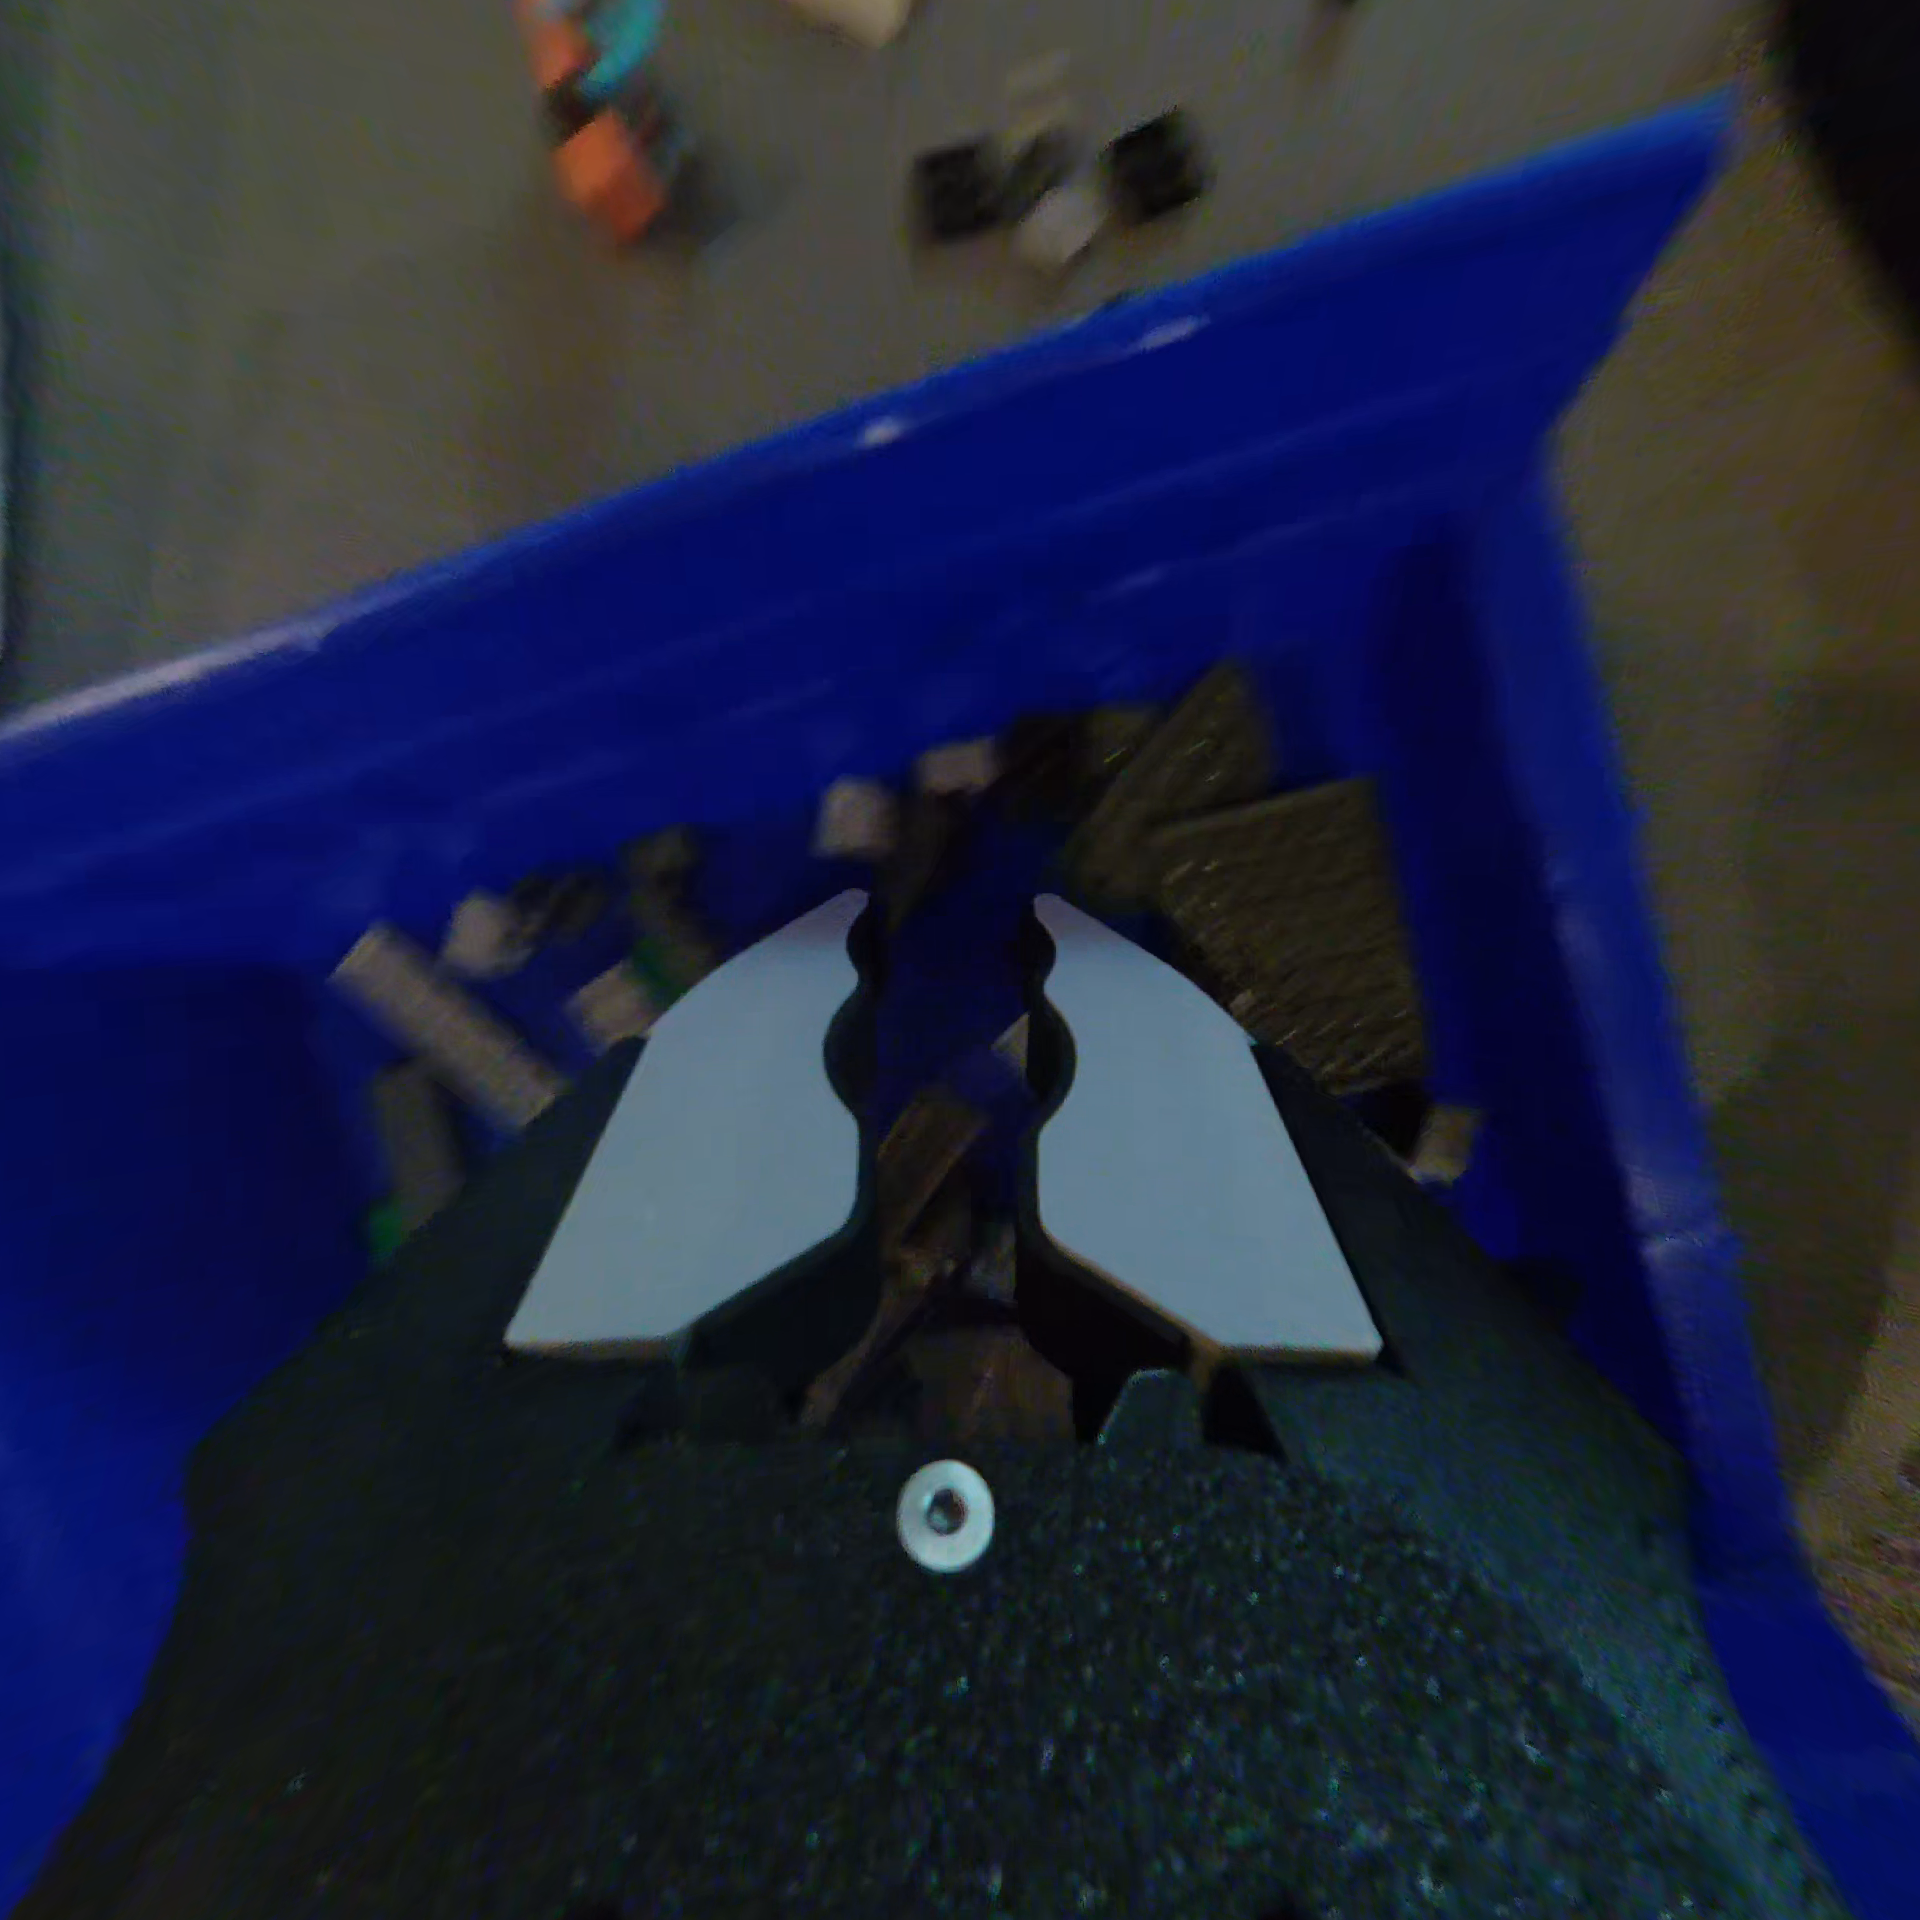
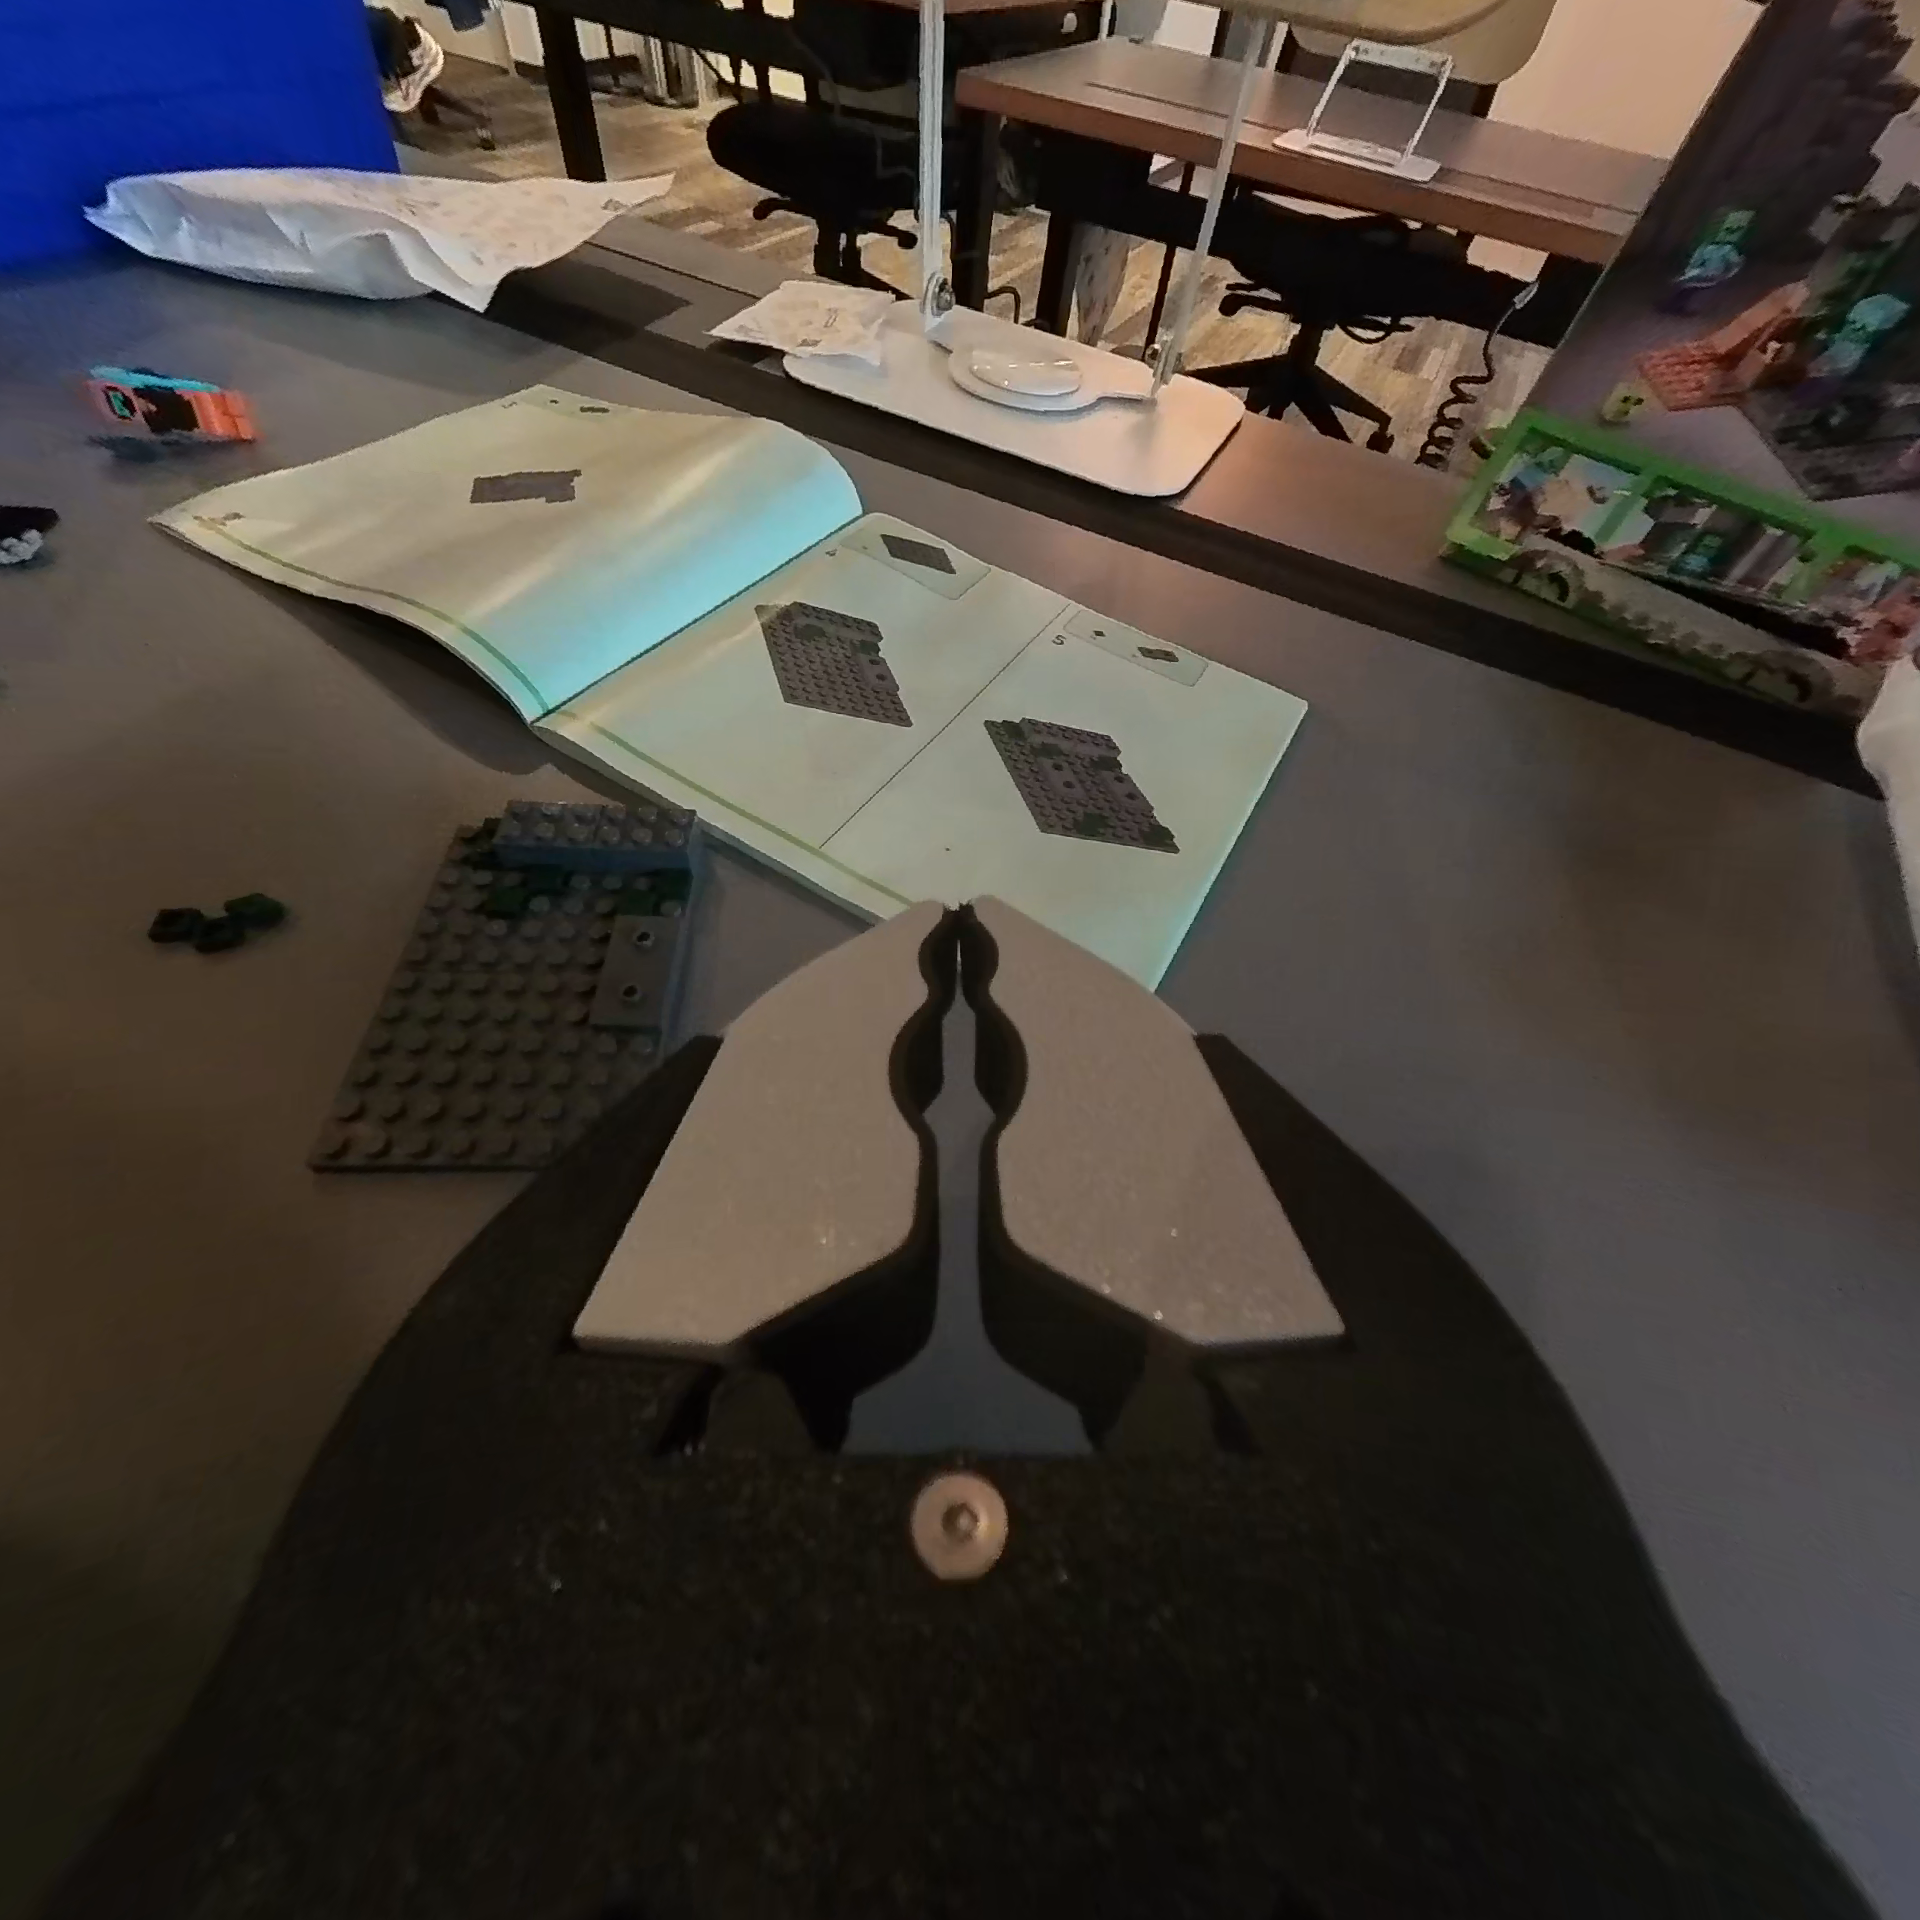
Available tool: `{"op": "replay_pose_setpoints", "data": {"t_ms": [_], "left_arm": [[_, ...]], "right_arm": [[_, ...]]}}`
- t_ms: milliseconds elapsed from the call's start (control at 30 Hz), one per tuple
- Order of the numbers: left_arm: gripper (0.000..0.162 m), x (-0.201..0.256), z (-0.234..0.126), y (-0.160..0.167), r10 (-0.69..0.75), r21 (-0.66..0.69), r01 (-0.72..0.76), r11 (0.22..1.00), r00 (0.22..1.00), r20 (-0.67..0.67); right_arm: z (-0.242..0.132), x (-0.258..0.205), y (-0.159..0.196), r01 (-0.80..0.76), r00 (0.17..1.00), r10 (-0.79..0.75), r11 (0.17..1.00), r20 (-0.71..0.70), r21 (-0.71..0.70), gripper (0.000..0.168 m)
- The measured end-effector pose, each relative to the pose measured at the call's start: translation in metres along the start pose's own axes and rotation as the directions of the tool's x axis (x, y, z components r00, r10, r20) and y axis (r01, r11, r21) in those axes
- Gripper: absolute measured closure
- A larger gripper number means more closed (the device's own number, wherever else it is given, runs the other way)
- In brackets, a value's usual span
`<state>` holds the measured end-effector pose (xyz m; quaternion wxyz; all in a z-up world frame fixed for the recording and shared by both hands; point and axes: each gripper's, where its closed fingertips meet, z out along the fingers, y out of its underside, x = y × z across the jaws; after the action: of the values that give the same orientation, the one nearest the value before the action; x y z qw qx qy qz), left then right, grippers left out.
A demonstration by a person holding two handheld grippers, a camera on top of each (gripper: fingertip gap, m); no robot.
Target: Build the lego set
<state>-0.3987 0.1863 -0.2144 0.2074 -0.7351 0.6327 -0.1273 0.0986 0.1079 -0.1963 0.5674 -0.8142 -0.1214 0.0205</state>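
Note:
My left gripper (image 1: 951,914) is open and empty, reaching down into a blue bin (image 1: 727,623) of loose pieces: brown plates (image 1: 1278,914) to the right of the fingers, grey bricks (image 1: 447,1023) to the left. The view is blurred. My right gripper (image 2: 958,912) is shut and empty, held above the table. A dark grey baseplate (image 2: 499,1029) with a few grey and dark green bricks on its far end lies left of it. The open instruction booklet (image 2: 727,665) lies just beyond the fingertips.
Small dark green pieces (image 2: 216,920) lie left of the baseplate. An orange and teal minifigure build (image 2: 171,400) lies at far left. The set box (image 2: 1714,499) stands at right, a white lamp base (image 2: 1039,405) and crumpled paper bag (image 2: 353,223) at the back. The blue bin (image 2: 156,114) shows top left.

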Motion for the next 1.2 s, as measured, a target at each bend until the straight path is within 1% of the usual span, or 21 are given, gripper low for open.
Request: {"op": "replay_pose_setpoints", "data": {"t_ms": [33, 133, 267, 367, 400, 500, 533, 600, 667, 733, 800, 867, 933, 1067, 1133, 1200], "left_arm": [[0.135, 0.008, 0.005, -0.004, 0.007, 0.006, -0.007, 1.0, 1.0, -0.026], [0.129, 0.026, 0.022, -0.01, 0.023, -0.004, -0.024, 1.0, 0.996, -0.089], [0.121, 0.031, 0.039, -0.011, 0.014, -0.023, -0.017, 1.0, 0.992, -0.124], [0.123, 0.026, 0.043, -0.009, -0.014, -0.039, 0.01, 0.999, 0.993, -0.118], [0.129, 0.027, 0.043, -0.008, -0.029, -0.042, 0.023, 0.999, 0.99, -0.135], [0.13, 0.02, 0.038, 0.002, -0.036, -0.077, 0.027, 0.997, 0.992, -0.118], [0.135, 0.018, 0.035, 0.005, -0.041, -0.089, 0.031, 0.996, 0.993, -0.113], [0.137, 0.014, 0.03, 0.013, -0.05, -0.113, 0.038, 0.993, 0.993, -0.102], [0.144, 0.012, 0.022, 0.017, -0.056, -0.116, 0.044, 0.992, 0.993, -0.101], [0.145, 0.007, 0.013, 0.02, -0.062, -0.11, 0.053, 0.993, 0.995, -0.082], [0.145, 0.006, 0.004, 0.018, -0.085, -0.078, 0.078, 0.994, 0.992, -0.093], [0.145, -0.002, -0.004, 0.019, -0.087, -0.076, 0.083, 0.994, 0.995, -0.054], [0.137, -0.011, -0.009, 0.025, -0.081, -0.104, 0.08, 0.991, 0.997, -0.01], [0.122, -0.039, -0.017, 0.05, -0.071, -0.223, 0.104, 0.969, 0.986, 0.15], [0.114, -0.037, -0.017, 0.045, -0.045, -0.212, 0.079, 0.974, 0.986, 0.158], [0.116, -0.022, -0.012, 0.035, -0.021, -0.192, 0.04, 0.981, 0.995, 0.1]], "right_arm": [[0.0, 0.0, 0.0, 0.0, 1.0, 0.0, 1.0, 0.001, -0.001, 0.168], [0.0, 0.0, 0.0, 0.002, 1.0, -0.002, 1.0, 0.001, 0.002, 0.168], [-0.001, 0.0, -0.001, -0.005, 1.0, 0.005, 1.0, 0.004, 0.009, 0.168], [-0.001, 0.0, -0.001, -0.006, 1.0, 0.006, 1.0, 0.005, 0.009, 0.168], [-0.001, 0.0, -0.001, -0.006, 1.0, 0.006, 1.0, 0.006, 0.009, 0.168], [-0.001, 0.0, -0.001, -0.01, 1.0, 0.01, 1.0, 0.007, 0.011, 0.168], [-0.001, 0.0, -0.001, -0.011, 1.0, 0.011, 1.0, 0.007, 0.012, 0.168], [-0.001, 0.0, -0.002, -0.012, 1.0, 0.011, 1.0, 0.007, 0.013, 0.168], [-0.002, 0.0, -0.002, -0.012, 1.0, 0.012, 1.0, 0.008, 0.015, 0.168], [-0.002, 0.0, -0.002, -0.014, 1.0, 0.013, 1.0, 0.01, 0.017, 0.168], [-0.002, 0.0, -0.002, -0.014, 1.0, 0.014, 1.0, 0.011, 0.018, 0.168], [-0.002, 0.0, -0.003, -0.015, 1.0, 0.014, 1.0, 0.012, 0.02, 0.168], [-0.002, 0.0, -0.003, -0.016, 1.0, 0.016, 1.0, 0.013, 0.021, 0.168], [-0.003, 0.0, -0.003, -0.016, 1.0, 0.015, 1.0, 0.017, 0.025, 0.168], [-0.003, -0.001, -0.004, -0.016, 1.0, 0.016, 1.0, 0.019, 0.027, 0.168], [-0.003, -0.001, -0.004, -0.017, 1.0, 0.016, 0.999, 0.021, 0.027, 0.168]]}}
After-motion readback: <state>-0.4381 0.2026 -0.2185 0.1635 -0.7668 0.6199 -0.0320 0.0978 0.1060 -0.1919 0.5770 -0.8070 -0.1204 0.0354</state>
